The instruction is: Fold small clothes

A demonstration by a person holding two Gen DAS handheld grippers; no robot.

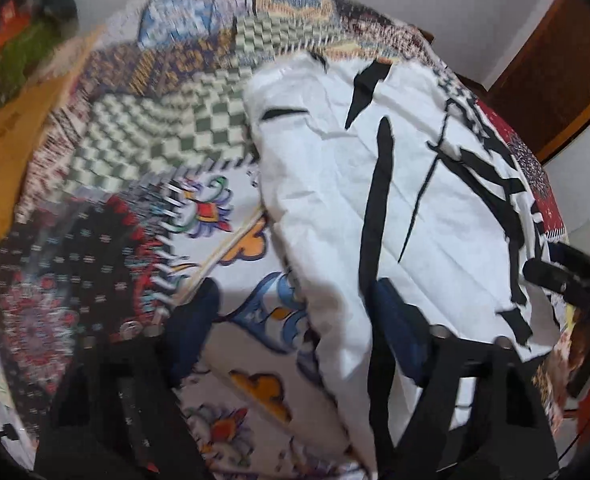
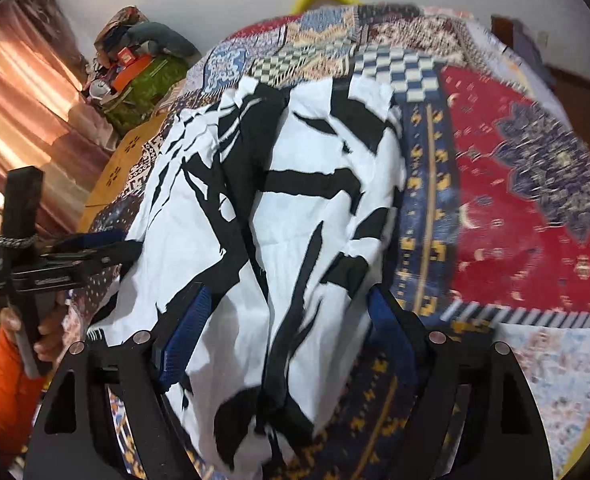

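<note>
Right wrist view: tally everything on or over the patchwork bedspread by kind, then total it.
Garments: 1, the white cloth with black streaks, lying on the bedspread
Grippers: 2, left gripper and right gripper
Total: 3

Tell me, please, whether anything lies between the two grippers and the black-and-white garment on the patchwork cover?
Nothing visible does. The white garment with black marks lies directly on the patchwork cover, uncovered. The right gripper is open with cloth already between its fingers; the left gripper is open at the garment's edge.
</note>
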